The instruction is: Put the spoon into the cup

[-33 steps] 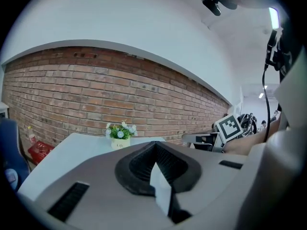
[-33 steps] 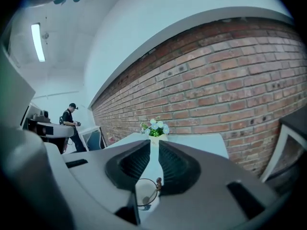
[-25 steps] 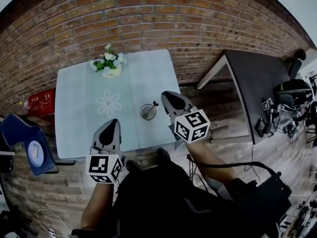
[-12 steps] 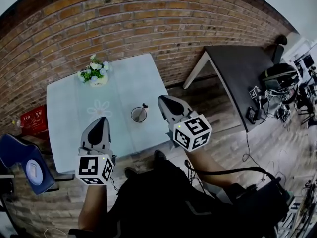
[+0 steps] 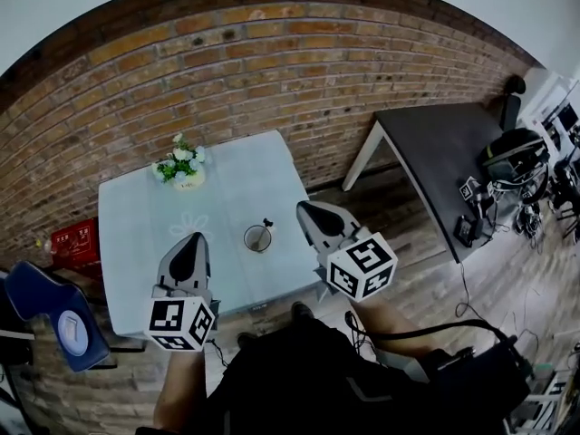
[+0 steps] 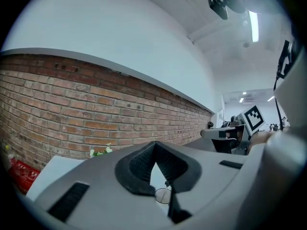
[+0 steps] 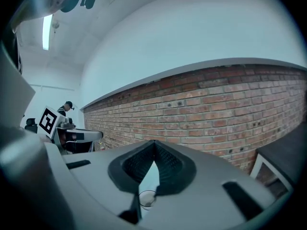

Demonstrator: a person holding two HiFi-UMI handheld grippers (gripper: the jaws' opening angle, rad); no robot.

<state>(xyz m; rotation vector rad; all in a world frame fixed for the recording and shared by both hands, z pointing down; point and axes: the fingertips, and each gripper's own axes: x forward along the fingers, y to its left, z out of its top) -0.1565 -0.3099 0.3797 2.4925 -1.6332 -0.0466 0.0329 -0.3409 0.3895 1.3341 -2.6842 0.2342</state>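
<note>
A glass cup (image 5: 257,238) stands near the front right of the pale table (image 5: 136,216). The spoon (image 5: 264,227) sits in it, its dark handle end sticking out at the upper right. Both grippers hang above the table's near edge, apart from the cup. My left gripper (image 5: 190,246) is to the cup's left, shut and empty. My right gripper (image 5: 311,212) is to its right, its jaws closing to shut with nothing between them. The cup (image 6: 163,195) shows low through the slit of the left gripper (image 6: 154,147). In the right gripper view the cup (image 7: 146,199) also shows below the right gripper (image 7: 154,150).
A flower pot (image 5: 183,169) stands at the table's far edge by the brick wall (image 5: 272,80). A dark table (image 5: 444,148) is to the right. A blue chair (image 5: 54,320) and a red crate (image 5: 72,240) are to the left. Cables lie on the wooden floor.
Both grippers have risen and drawn back from the cup. The table and cup now look smaller and farther away. The spoon stays in the cup.
</note>
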